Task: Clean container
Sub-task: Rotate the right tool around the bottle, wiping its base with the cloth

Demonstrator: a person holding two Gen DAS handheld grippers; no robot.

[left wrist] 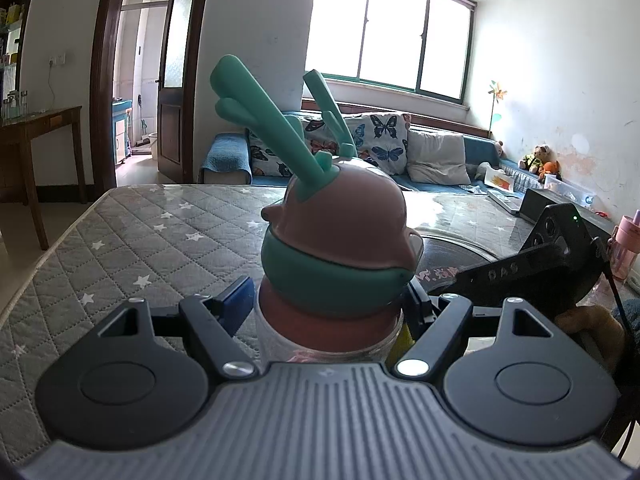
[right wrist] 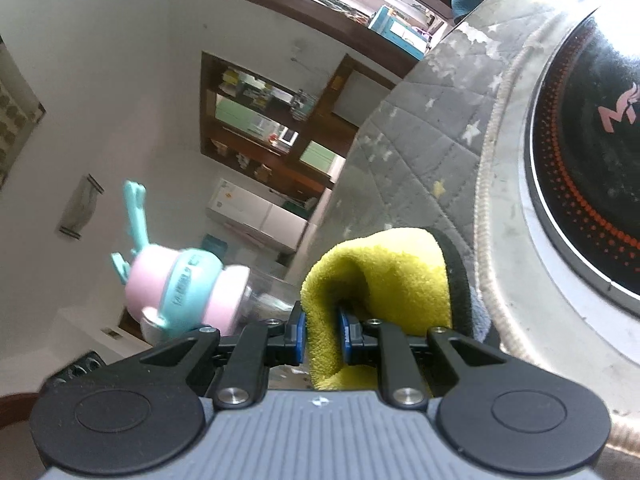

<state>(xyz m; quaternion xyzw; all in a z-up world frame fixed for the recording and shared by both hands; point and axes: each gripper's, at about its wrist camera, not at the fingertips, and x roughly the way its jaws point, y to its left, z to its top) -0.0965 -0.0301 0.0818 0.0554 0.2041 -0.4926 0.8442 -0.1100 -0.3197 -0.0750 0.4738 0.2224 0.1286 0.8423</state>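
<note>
A clear bottle with a pink lid, a teal band and teal antlers stands upright between the blue pads of my left gripper, which is shut on its neck. In the right wrist view the same bottle appears at the left, tilted in the picture. My right gripper is shut on a folded yellow cloth with a dark edge. The cloth hangs just right of the bottle, not touching it. The right gripper's black body shows at the right of the left wrist view.
A grey quilted cover with white stars lies over the table. A round black induction cooktop sits on it at the right. A pink cup stands at the far right edge. A sofa with cushions lies beyond.
</note>
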